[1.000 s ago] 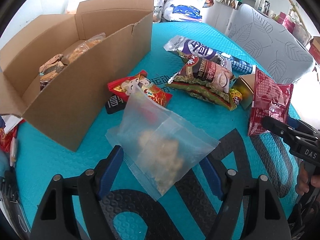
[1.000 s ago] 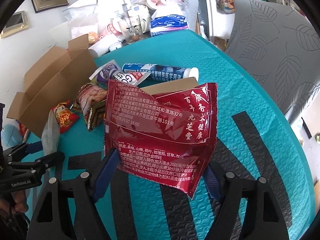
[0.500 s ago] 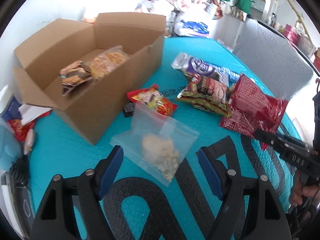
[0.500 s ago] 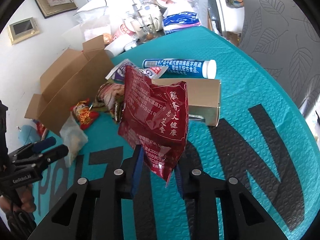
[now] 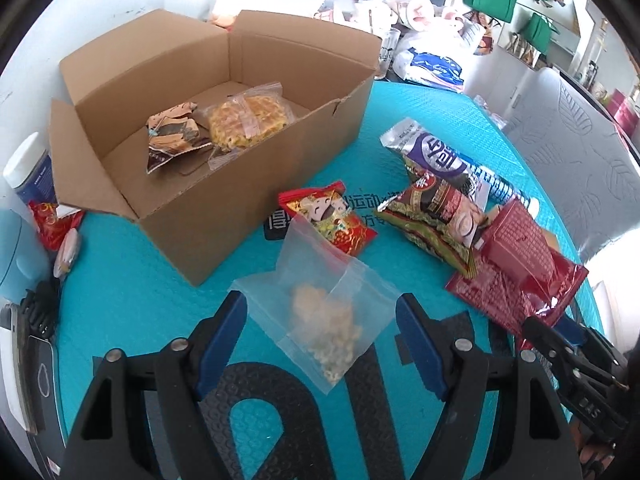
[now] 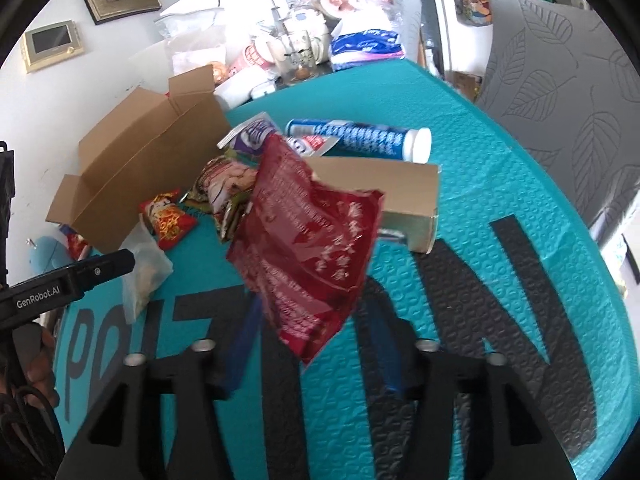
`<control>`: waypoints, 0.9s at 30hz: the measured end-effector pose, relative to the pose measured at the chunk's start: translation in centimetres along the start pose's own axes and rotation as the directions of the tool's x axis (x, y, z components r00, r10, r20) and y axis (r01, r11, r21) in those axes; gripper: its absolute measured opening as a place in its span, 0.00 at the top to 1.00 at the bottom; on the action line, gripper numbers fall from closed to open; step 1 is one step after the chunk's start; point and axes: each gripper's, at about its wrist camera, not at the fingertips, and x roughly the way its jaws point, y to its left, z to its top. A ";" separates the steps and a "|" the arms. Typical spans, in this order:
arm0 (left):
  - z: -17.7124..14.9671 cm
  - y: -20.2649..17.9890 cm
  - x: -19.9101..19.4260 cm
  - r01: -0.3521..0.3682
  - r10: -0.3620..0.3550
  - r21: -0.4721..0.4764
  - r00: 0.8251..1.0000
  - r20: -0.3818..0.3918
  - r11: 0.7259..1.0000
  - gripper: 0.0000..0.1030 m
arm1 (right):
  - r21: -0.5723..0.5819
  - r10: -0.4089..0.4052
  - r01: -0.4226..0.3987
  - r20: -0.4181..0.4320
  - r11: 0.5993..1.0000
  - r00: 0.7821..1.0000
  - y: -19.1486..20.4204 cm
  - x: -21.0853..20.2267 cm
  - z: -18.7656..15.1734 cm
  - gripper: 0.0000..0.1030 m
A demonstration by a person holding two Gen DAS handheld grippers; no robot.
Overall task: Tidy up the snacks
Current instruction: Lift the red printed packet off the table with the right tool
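**Snacks half sorted, red pouch loose between opening jaws**

We see the dark red foil pouch [image 6: 308, 256] in the right wrist view, blurred and tilted, its lower corner between the blue pads of the right gripper [image 6: 316, 344]. Those jaws have just been opening, and the pads now stand apart on either side of the pouch; we cannot tell whether either pad touches it. Behind it, toward one o'clock, lies a tan carton [image 6: 384, 188] on its side, and beyond that, at twelve o'clock, a blue tube with a white cap [image 6: 360, 140].

In the left wrist view, the clear zip bag [image 5: 324, 312] of pale crumbs sits between the spread pads of the left gripper [image 5: 322, 344]. Whether it rests on the mat or is lifted we cannot tell; neither pad visibly presses it.

From that bag, at twelve o'clock, a small red-and-gold snack packet [image 5: 328, 216] lies on the teal mat [image 5: 132, 292]. At two o'clock a green-and-brown packet [image 5: 436, 220] overlaps a silver-and-purple wrapper [image 5: 432, 152].

At eleven o'clock the open cardboard box [image 5: 240, 208] holds a bagged waffle [image 5: 248, 120] and a brown wrapped snack [image 5: 172, 136], touching side by side on its floor.

At nine o'clock, past the mat's edge, stand a white-capped bottle [image 5: 30, 172] and a phone [image 5: 24, 376].
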 end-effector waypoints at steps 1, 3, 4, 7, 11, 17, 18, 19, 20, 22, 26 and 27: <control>0.1 -0.2 0.0 -0.004 0.004 0.002 1.000 0.003 1.000 0.26 | -0.001 -0.003 0.003 0.016 1.000 1.000 -0.2 -0.3 0.1 0.34; 0.2 -0.7 -0.2 -0.009 0.009 0.008 1.000 0.008 1.000 0.26 | -0.012 -0.023 0.023 0.040 1.000 0.999 -0.5 -1.0 0.4 0.22; 0.3 -0.9 -0.2 -0.009 0.009 0.012 1.000 0.008 1.000 0.26 | -0.025 -0.036 0.038 0.054 0.999 0.998 -0.6 -1.2 0.7 0.18; 0.3 -1.4 -0.2 -0.014 0.014 0.023 1.000 0.004 1.000 0.26 | -0.109 -0.047 0.056 0.084 0.992 0.995 -0.4 -1.7 1.5 0.18; 0.1 -1.3 -0.3 -0.023 0.023 0.022 1.000 0.002 1.000 0.26 | -0.240 -0.036 0.058 0.098 0.969 0.995 0.6 -1.7 2.8 0.18; -0.6 0.4 -0.3 -0.047 0.046 -0.031 0.999 -0.017 0.998 0.26 | -0.385 0.024 0.003 0.064 0.923 0.998 2.9 -0.1 4.0 0.18; -0.7 0.8 -0.3 -0.054 0.054 -0.039 0.998 -0.021 0.998 0.26 | -0.396 0.029 -0.009 0.045 0.918 0.999 3.2 0.4 4.0 0.18; -0.8 1.1 -0.3 -0.062 0.061 -0.046 0.998 -0.024 0.997 0.26 | -0.407 0.030 -0.020 0.020 0.913 0.999 3.5 1.0 3.9 0.18; -0.9 1.4 -0.3 -0.066 0.064 -0.050 0.998 -0.026 0.997 0.26 | -0.412 0.028 -0.024 0.003 0.911 1.000 3.8 1.4 3.8 0.18; -1.2 2.1 -0.3 -0.076 0.074 -0.064 0.997 -0.033 0.995 0.26 | -0.419 0.033 -0.043 -0.033 0.907 0.999 4.2 1.9 3.2 0.18; -1.9 3.0 -0.3 -0.075 0.071 -0.083 0.996 -0.052 0.994 0.26 | -0.425 0.038 -0.067 -0.077 0.903 0.996 4.9 2.2 1.6 0.18; -1.9 3.0 -0.3 -0.070 0.065 -0.085 0.996 -0.055 0.994 0.26 | -0.421 0.033 -0.067 -0.089 0.905 0.996 5.0 2.3 1.2 0.19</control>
